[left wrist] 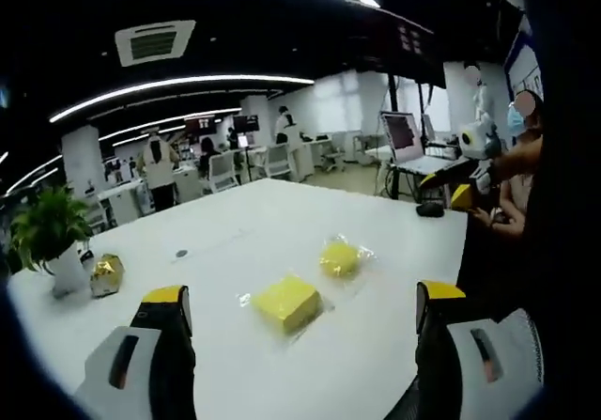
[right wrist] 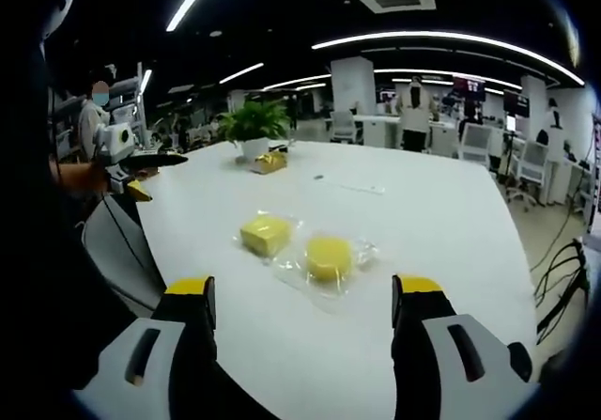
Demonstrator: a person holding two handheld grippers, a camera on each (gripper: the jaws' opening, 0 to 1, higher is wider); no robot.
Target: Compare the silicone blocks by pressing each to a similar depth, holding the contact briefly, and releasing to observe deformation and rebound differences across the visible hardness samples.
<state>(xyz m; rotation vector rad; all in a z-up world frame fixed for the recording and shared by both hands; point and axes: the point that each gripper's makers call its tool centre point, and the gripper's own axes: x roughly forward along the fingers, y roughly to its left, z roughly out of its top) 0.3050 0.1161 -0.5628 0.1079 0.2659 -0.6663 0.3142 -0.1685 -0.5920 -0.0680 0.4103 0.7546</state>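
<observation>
Two yellow silicone blocks lie on clear plastic wrappers on the white table [left wrist: 263,223]. In the left gripper view the square block [left wrist: 286,303] is nearer and the round block [left wrist: 340,258] lies beyond it to the right. My left gripper [left wrist: 305,307] hovers open above the table, its yellow-tipped jaws wide apart on either side of the square block, not touching it. In the right gripper view the round block [right wrist: 329,256] is nearer and the square block [right wrist: 266,234] sits to its left. My right gripper [right wrist: 310,298] is open too, short of both blocks.
A potted plant [left wrist: 52,237] and a small gold object [left wrist: 106,274] stand near one table edge; they appear at the far side as plant [right wrist: 254,124] and gold object [right wrist: 269,163]. A person [right wrist: 94,110] with another gripper stands beside the table. Office desks and chairs fill the background.
</observation>
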